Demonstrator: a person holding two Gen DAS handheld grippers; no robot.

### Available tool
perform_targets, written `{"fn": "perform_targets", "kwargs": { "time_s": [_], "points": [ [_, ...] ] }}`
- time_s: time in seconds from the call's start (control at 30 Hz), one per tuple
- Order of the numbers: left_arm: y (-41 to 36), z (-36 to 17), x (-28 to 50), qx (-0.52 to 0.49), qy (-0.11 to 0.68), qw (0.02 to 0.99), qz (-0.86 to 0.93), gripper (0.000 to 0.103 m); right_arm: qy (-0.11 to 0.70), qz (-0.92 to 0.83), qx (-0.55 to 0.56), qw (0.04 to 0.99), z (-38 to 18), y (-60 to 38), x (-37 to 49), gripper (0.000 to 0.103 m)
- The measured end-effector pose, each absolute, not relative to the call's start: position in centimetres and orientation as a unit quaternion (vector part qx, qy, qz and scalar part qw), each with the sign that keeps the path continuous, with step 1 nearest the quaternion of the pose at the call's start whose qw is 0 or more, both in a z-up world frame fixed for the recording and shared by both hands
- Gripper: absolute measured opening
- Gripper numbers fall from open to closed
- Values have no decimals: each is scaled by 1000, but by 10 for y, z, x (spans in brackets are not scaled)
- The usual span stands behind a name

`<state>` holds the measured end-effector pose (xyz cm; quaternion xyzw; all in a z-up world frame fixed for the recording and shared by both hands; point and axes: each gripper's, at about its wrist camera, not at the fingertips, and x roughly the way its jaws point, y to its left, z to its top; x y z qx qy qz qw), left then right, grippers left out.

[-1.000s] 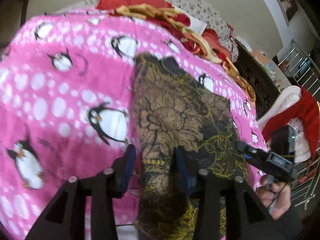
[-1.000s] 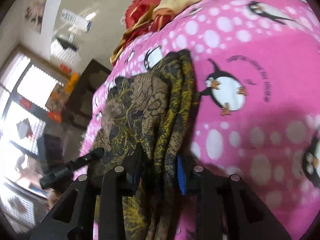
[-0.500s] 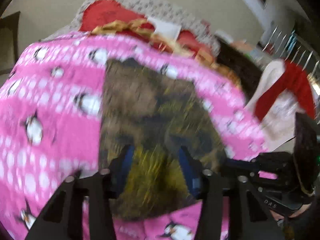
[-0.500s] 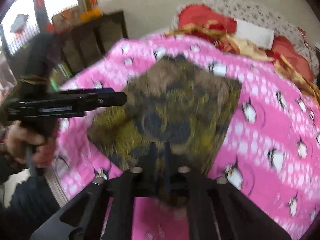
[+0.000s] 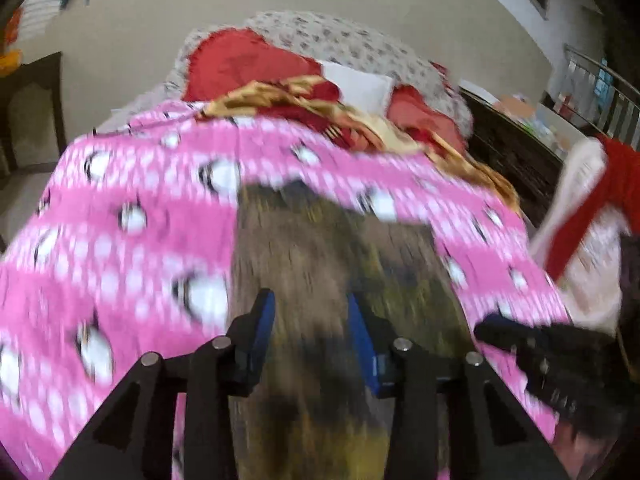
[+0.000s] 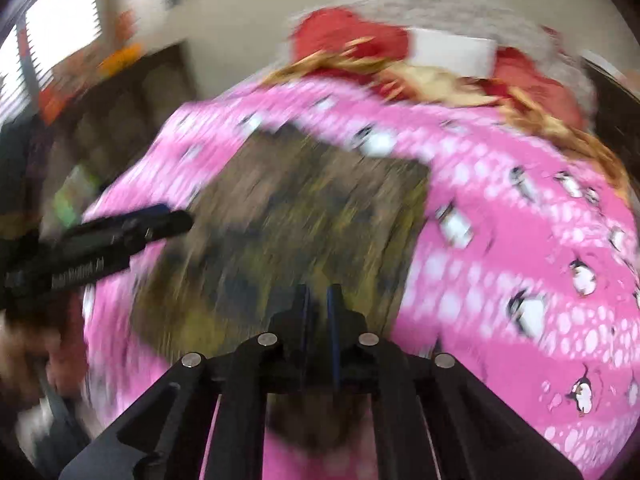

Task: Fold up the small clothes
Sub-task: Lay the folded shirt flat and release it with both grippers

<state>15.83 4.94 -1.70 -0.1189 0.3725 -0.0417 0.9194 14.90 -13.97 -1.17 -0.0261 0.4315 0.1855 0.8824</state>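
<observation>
1. No box, basket or other container shows in either view; the work surface is a bed covered by a pink penguin blanket (image 5: pixel 120 248).
2. One brown-and-yellow patterned garment (image 5: pixel 320 256) lies on the blanket, reaching from the middle of the bed toward both cameras. Both views are blurred, so its folds cannot be made out.
3. Two grippers are in view, and part of one hand (image 6: pixel 36 356) at the left edge of the right wrist view.
4. The left gripper (image 5: pixel 312 332) points down over the garment; its blue pads stand apart with cloth between them, and they have just been closing. Whether they press the cloth cannot be told.
5. The right gripper (image 6: pixel 318 316) points down at the garment's near edge, its jaws nearly together, pinching the cloth.
6. A heap of red and gold bedding (image 5: pixel 304 100) lies at the far end.
</observation>
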Motion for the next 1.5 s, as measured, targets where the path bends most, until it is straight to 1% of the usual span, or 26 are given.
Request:
{"fn": "perform_targets", "kwargs": {
  "time_s": [0.23, 0.33, 0.43, 0.47, 0.5, 0.57, 0.63, 0.7, 0.77, 0.87, 0.93, 1.0, 1.07, 1.1, 1.13, 1.17, 1.2, 1.23, 1.3, 1.37, 1.43, 1.5],
  "points": [
    [55, -27, 248, -123, 378, 917, 19, 44, 402, 70, -16, 913, -12, -109, 220, 9],
    [56, -46, 269, -122, 376, 918, 27, 62, 398, 79, 12, 914, -27, -111, 256, 9],
    [53, -77, 279, -109, 407, 906, 36, 62, 421, 72, 10, 904, -57, -118, 275, 9],
    [52, -85, 279, -111, 409, 905, 27, 64, 426, 83, 11, 901, -69, -122, 277, 9],
    [55, -87, 280, -124, 408, 904, 25, 65, 411, 100, 19, 906, -77, -128, 274, 9],
    [58, -92, 287, -133, 415, 900, 20, 71, 410, 110, 44, 904, -78, -136, 275, 9],
    [58, -94, 291, -132, 419, 898, 21, 73, 415, 111, 46, 902, -79, -136, 278, 9],
    [54, -94, 290, -121, 417, 900, 27, 73, 417, 107, 38, 902, -76, -133, 277, 9],
    [55, -94, 291, -120, 417, 901, 28, 73, 417, 109, 32, 902, -61, -133, 272, 9],
    [54, -92, 292, -119, 416, 901, 28, 73, 372, 146, 12, 917, -23, -134, 233, 9],
    [55, -92, 291, -117, 416, 901, 29, 74, 364, 187, 0, 912, -12, -131, 208, 9],
    [55, -92, 291, -118, 416, 901, 28, 74, 381, 228, -28, 896, -21, -124, 193, 9],
    [55, -93, 291, -118, 416, 901, 28, 74, 423, 215, -70, 877, -56, -121, 198, 9],
    [55, -93, 292, -118, 416, 901, 29, 74, 452, 210, -64, 865, -78, -127, 206, 3],
    [55, -93, 291, -116, 416, 901, 30, 74, 435, 225, -24, 872, -83, -140, 207, 1],
    [54, -92, 291, -115, 416, 902, 30, 74, 440, 229, -3, 868, -84, -146, 209, 0],
    [54, -92, 291, -114, 416, 902, 30, 74, 449, 222, 21, 865, -81, -151, 211, 0],
    [54, -92, 291, -114, 416, 902, 30, 74, 449, 209, 22, 869, -73, -151, 208, 0],
    [55, -91, 291, -117, 416, 901, 27, 74, 423, 193, -11, 885, -53, -143, 191, 0],
    [54, -89, 290, -116, 418, 900, 27, 74, 400, 214, -24, 891, -35, -134, 171, 0],
    [55, -78, 285, -114, 420, 900, 11, 73, 390, 235, -30, 890, -26, -125, 154, 0],
    [64, -55, 266, -117, 403, 908, -9, 73, 386, 237, -45, 890, -27, -117, 142, 0]
  ]
}}
